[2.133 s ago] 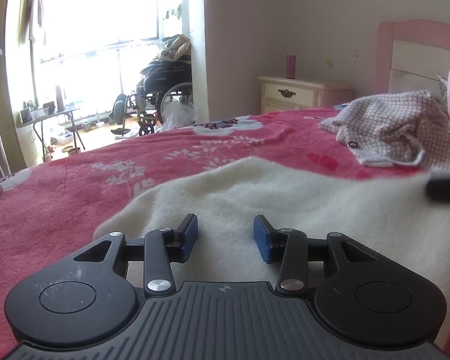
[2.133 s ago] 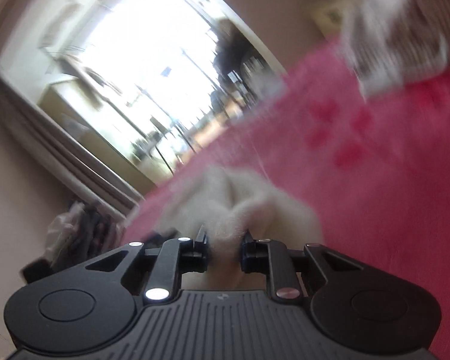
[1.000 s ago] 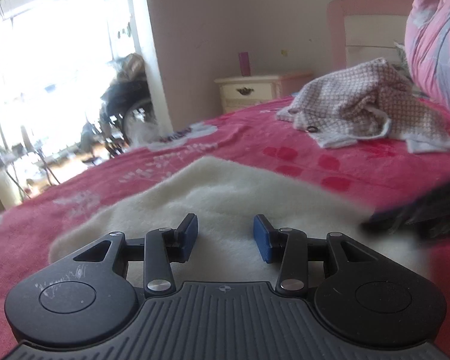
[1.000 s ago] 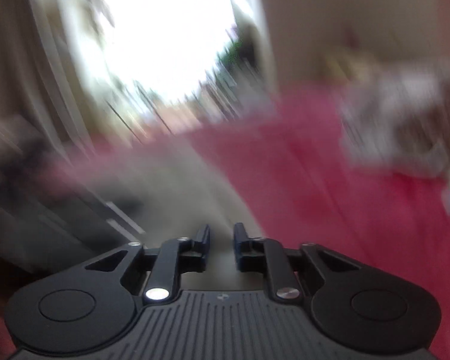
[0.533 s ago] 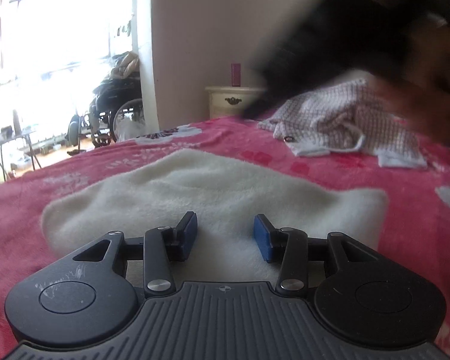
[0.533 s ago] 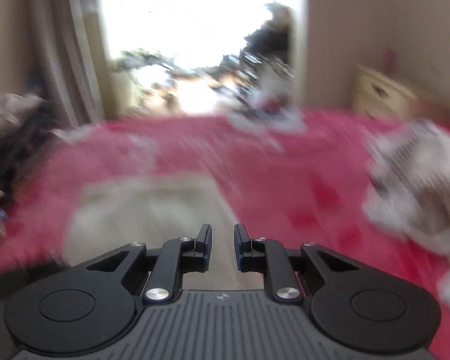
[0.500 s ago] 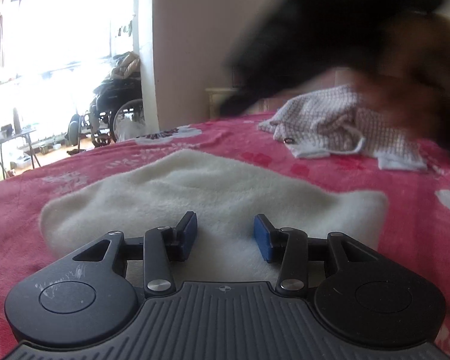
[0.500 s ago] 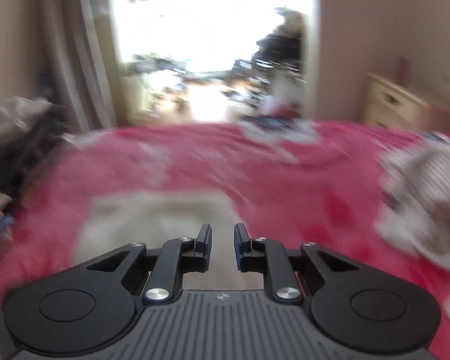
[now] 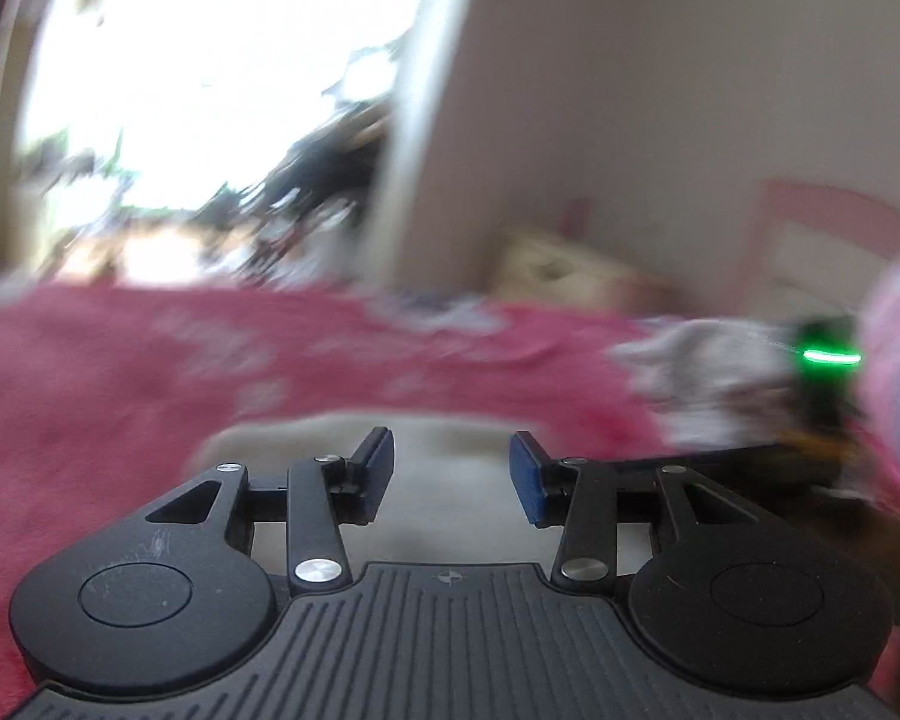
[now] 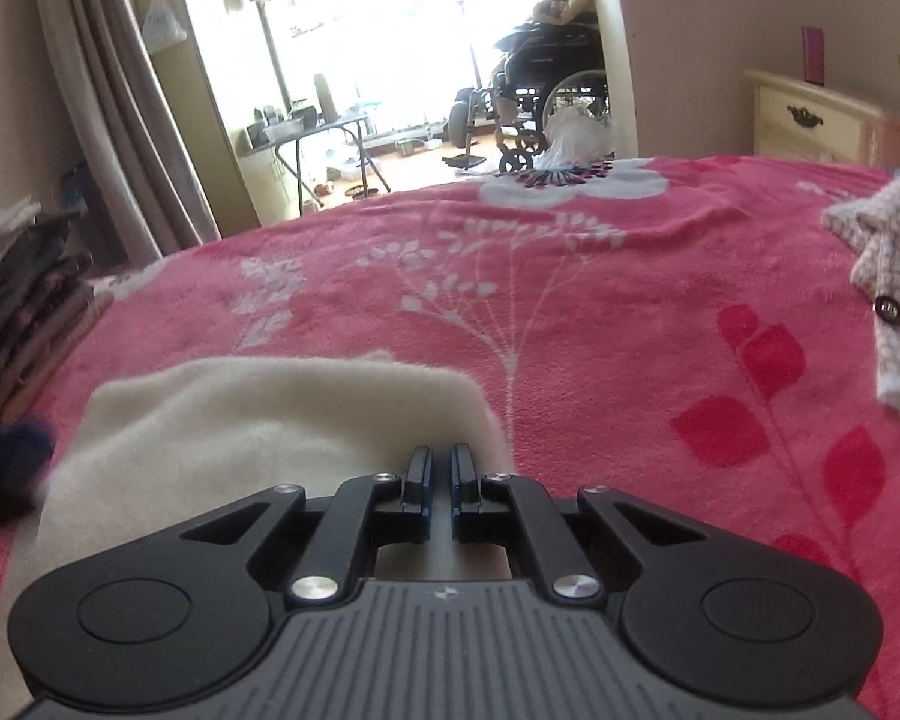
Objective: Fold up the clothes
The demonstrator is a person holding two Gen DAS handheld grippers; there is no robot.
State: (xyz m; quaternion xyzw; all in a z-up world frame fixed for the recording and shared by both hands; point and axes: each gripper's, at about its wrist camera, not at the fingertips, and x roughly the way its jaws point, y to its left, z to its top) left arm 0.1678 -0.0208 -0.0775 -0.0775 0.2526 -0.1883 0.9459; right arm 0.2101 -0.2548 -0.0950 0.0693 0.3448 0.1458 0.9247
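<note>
Now the right tool (image 10: 440,477) hangs closed above the cream garment (image 10: 258,414).

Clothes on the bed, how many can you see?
2. A cream fleece garment lies flat just ahead of the right claw. A checked garment lies crumpled at the far right edge. More may be out of view.

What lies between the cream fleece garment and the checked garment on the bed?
In the right wrist view, only bare pink floral blanket separates the cream fleece garment from the checked garment; no other clothing lies on that stretch.
</note>
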